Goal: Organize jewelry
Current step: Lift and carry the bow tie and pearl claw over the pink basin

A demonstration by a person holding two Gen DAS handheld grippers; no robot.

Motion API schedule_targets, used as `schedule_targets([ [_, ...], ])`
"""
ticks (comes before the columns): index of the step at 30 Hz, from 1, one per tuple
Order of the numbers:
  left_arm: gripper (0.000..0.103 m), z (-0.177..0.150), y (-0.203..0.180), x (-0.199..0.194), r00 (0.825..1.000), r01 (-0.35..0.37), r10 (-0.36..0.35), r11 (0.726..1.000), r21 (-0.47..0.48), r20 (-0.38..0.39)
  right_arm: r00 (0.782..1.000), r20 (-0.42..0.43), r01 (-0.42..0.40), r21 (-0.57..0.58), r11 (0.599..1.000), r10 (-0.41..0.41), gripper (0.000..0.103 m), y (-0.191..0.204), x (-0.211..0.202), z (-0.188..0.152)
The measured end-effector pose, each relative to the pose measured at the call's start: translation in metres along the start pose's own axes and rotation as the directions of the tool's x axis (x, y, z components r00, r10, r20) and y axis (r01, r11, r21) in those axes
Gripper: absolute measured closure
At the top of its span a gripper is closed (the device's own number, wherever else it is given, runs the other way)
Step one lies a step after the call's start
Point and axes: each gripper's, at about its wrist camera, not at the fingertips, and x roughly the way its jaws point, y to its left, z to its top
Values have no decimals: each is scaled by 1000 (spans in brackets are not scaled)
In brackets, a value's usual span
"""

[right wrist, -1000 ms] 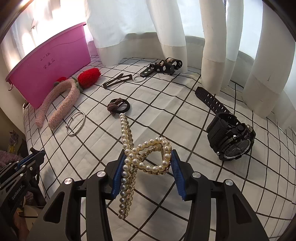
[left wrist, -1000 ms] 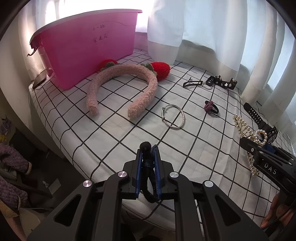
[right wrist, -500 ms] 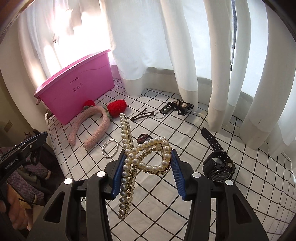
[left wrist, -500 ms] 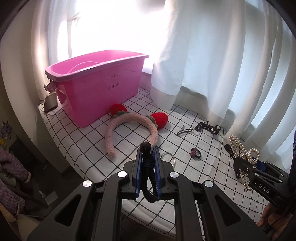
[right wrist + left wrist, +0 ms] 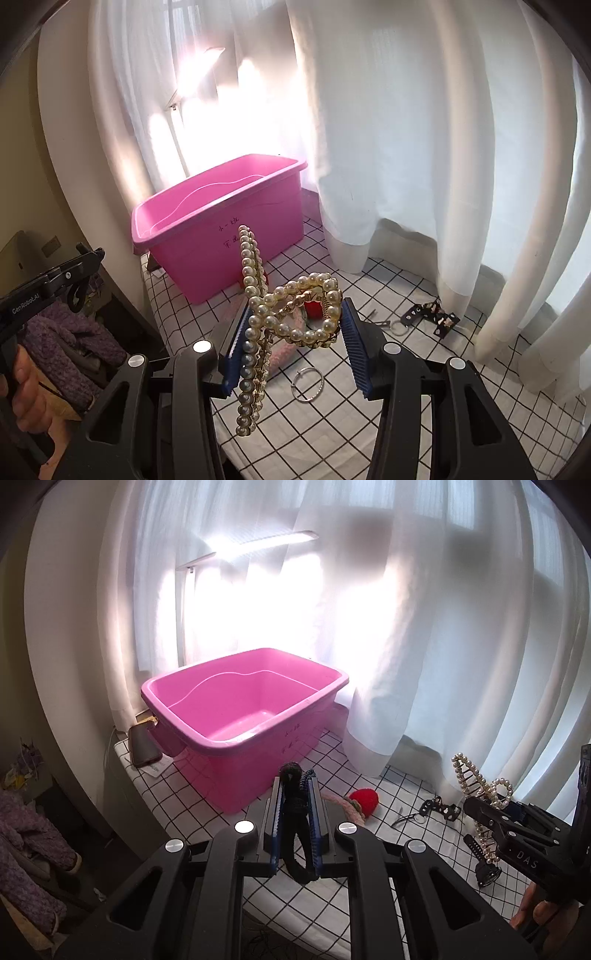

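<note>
My left gripper (image 5: 294, 795) is shut on a black hair tie (image 5: 293, 801), held high in front of the open pink tub (image 5: 236, 738). My right gripper (image 5: 291, 321) is shut on a pearl hair claw (image 5: 295, 314), its long pearl arm sticking up toward the pink tub (image 5: 192, 254). In the left wrist view the right gripper (image 5: 491, 805) and the pearl hair claw (image 5: 476, 779) hang at the right. In the right wrist view the left gripper (image 5: 88, 258) shows at the left edge. The tub's inside looks bare.
On the checked cloth (image 5: 369, 369) lie a silver bangle (image 5: 307, 386), a pink fluffy headband with a red strawberry (image 5: 364, 800), a black chain piece (image 5: 430, 314) and a black watch (image 5: 484, 864). White curtains hang behind. A dark phone (image 5: 142, 747) lies beside the tub.
Both grippers have risen well above the cloth with their items still held. The tub's open top is now seen from above.
</note>
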Motion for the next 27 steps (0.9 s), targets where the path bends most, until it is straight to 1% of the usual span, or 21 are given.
schedule_targets([
  [3, 90, 23, 24, 12, 999, 27, -27, 1000, -1, 20, 1000, 20, 14, -10, 1000, -14, 57, 24, 18, 25],
  [6, 90, 49, 48, 29, 999, 49, -49, 999, 7, 18, 1000, 18, -15, 19, 1000, 14, 57, 45, 42, 50],
  [8, 90, 65, 65, 40, 998, 61, -62, 998, 16, 31, 1000, 27, -12, 23, 1000, 11, 57, 60, 57, 67],
  [10, 90, 81, 83, 53, 997, 75, -76, 997, 23, 27, 999, 34, -10, 42, 999, 8, 57, 73, 74, 83],
  [13, 90, 100, 107, 77, 994, 106, -106, 994, 14, 7, 999, 28, -26, 64, 998, 25, 57, 89, 103, 105],
  [17, 90, 119, 132, 111, 991, 129, -128, 992, 17, -28, 1000, 24, -18, 74, 997, 16, 57, 107, 139, 132],
  [19, 90, 126, 139, 128, 990, 135, -133, 991, 26, -54, 1000, 10, -8, 80, 997, 8, 57, 112, 157, 144],
  [22, 90, 134, 151, 153, 985, 147, -146, 989, 12, -91, 1000, -20, 14, 75, 997, -12, 57, 117, 186, 159],
  [27, 90, 143, 165, 186, 978, 148, -146, 989, -1, -147, 997, -78, 24, 49, 998, -20, 57, 127, 219, 172],
])
